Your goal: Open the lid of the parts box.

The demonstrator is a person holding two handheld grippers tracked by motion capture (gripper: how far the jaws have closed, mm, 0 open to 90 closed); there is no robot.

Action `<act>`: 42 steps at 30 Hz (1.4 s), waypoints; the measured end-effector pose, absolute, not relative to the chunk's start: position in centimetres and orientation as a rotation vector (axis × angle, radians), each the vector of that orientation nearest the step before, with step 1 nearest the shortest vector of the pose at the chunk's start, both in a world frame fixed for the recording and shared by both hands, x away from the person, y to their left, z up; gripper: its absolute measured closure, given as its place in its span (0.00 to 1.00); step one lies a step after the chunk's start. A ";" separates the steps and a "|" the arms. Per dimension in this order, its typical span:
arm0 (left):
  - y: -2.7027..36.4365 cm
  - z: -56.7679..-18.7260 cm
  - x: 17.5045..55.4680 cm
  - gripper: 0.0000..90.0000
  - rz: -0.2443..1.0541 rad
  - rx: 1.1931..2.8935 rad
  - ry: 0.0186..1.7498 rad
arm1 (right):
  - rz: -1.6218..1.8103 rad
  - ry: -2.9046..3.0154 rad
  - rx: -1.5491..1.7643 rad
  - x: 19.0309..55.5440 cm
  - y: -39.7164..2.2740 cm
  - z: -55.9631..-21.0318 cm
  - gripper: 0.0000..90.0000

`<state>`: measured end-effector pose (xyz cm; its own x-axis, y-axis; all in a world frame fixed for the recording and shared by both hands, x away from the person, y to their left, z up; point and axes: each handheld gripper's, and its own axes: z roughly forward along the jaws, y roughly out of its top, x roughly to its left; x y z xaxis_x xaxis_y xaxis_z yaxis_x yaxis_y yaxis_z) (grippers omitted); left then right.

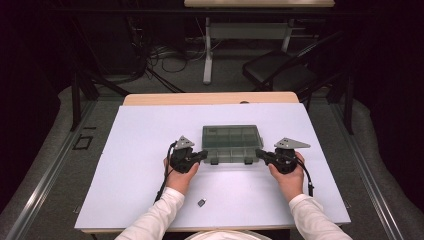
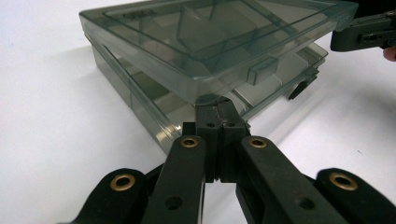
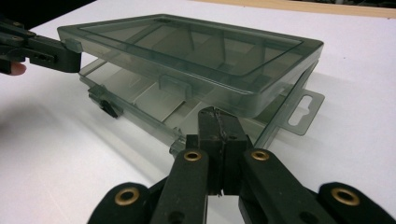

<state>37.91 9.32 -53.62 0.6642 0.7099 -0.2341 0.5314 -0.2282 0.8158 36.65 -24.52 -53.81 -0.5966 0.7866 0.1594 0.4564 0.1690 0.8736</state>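
Two grippers flanking a smoky plastic compartment box (image 1: pixel 232 144) mid-table, left gripper (image 2: pixel 216 103) jaws pressed together under the lid's near corner, lid raised ajar, contents hard to make out, right gripper (image 3: pixel 218 112) likewise closed under its corner.

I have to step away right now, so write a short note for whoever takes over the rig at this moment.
Left tongs: jaws shut, tips under the near left corner of the lid, propping it.
Right tongs: jaws shut, tips under the near right corner of the same lid.
Organizer box: grey, see-through, mid-table on the white table; its base lies flat.
Done: the lid is raised at the front, hinged at the far edge, partly open.
Left, probably: swing the lid fully back. The compartments that show look empty.
Also: a small dark piece lies on the table near the person's left sleeve, apart from the box.
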 end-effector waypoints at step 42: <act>7.4 -47.8 42.9 1.00 0.460 1.844 0.942 | 1.361 1.995 1.094 42.4 -23.2 -48.4 1.00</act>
<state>42.92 7.39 -47.80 0.6283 0.7725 -0.0916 0.4029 -0.2224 0.8878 42.37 -23.20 -48.40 -0.5619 0.8260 0.0449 0.3430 0.1833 0.9213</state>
